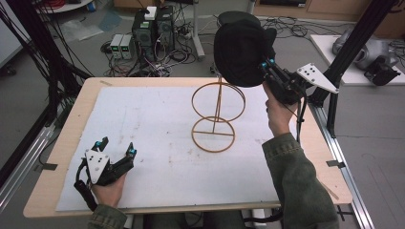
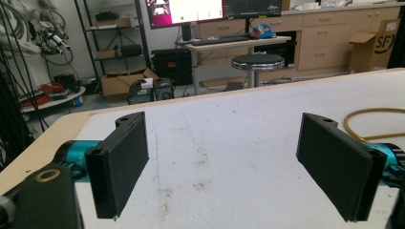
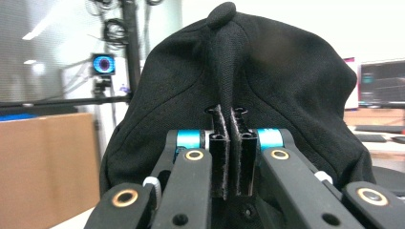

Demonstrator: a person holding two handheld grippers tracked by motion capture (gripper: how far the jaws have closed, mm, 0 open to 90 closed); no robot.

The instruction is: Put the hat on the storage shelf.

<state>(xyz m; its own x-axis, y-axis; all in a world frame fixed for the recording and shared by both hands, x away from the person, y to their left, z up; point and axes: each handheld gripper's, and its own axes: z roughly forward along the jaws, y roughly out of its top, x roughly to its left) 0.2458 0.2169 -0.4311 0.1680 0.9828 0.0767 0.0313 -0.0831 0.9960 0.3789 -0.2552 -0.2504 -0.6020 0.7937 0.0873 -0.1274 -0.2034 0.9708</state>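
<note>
The right claw was pressed together, pinching a fold of the black cap & holding it up in the air above the far right part of the surface, just beside the top ring of the gold wire stand. In the right gripper view the cap hung in front of the pads. The left claw was spread wide w/ nothing between its pads, resting low at the near left.
</note>
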